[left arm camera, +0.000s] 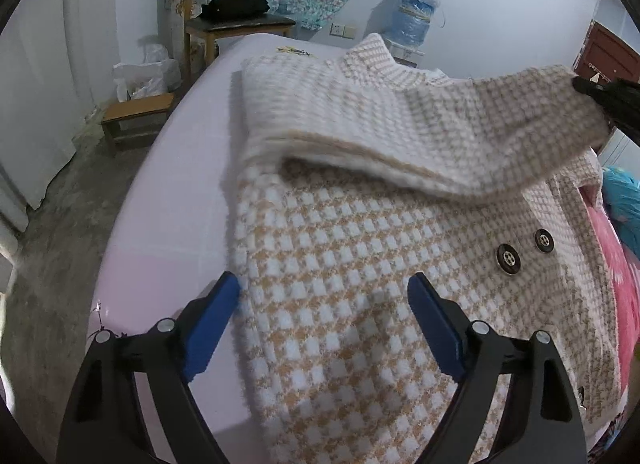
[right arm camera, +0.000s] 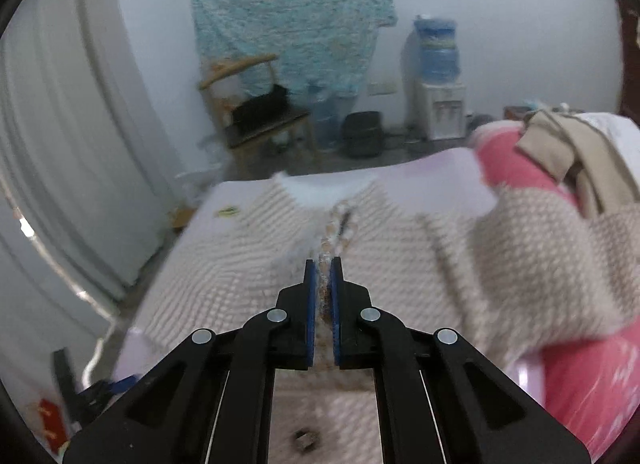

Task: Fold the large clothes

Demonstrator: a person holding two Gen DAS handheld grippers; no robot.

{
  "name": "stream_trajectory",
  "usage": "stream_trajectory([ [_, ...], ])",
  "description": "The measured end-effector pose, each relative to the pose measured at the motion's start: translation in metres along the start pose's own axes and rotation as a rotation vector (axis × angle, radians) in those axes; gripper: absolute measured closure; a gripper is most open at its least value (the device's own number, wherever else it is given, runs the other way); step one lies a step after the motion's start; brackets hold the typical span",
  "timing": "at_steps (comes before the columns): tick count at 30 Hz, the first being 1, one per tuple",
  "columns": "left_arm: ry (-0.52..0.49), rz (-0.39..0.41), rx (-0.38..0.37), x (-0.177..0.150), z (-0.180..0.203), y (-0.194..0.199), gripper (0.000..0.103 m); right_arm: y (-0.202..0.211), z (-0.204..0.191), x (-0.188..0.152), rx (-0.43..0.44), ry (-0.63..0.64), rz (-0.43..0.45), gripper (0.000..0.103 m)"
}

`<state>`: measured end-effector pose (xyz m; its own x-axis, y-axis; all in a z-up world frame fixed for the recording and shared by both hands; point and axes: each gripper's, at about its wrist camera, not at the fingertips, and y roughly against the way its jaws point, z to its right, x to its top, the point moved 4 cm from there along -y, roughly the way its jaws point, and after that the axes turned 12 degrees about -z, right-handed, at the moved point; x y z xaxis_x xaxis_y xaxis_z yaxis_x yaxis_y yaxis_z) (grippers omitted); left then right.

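A beige-and-white checked coat with dark buttons lies on the lilac bed. One sleeve is lifted and carried across the coat's body. My left gripper is open and empty, hovering low over the coat's near part. My right gripper is shut on the sleeve's edge; in the left wrist view its black tip shows at the far right, holding the sleeve end. The coat is blurred in the right wrist view.
A wooden chair with a black bag, a low stool and a water dispenser stand beyond the bed. A pink blanket with other clothes lies at the right. Concrete floor lies to the left.
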<state>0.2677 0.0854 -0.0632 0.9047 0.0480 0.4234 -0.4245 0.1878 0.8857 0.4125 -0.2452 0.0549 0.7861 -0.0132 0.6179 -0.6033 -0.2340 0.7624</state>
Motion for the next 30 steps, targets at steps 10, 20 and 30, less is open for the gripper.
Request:
stream_trajectory([
  [10, 0.007, -0.003, -0.023, -0.002, 0.000, 0.004, 0.019, -0.079, 0.065, 0.005, -0.139, 0.003, -0.161, 0.060],
  [20, -0.019, -0.095, -0.144, -0.065, -0.014, 0.056, 0.020, 0.039, 0.100, -0.113, -0.031, -0.115, -0.152, 0.026],
  [30, 0.037, -0.267, -0.296, -0.158, 0.010, 0.077, 0.040, 0.106, 0.133, -0.283, 0.036, -0.410, -0.259, 0.036],
])
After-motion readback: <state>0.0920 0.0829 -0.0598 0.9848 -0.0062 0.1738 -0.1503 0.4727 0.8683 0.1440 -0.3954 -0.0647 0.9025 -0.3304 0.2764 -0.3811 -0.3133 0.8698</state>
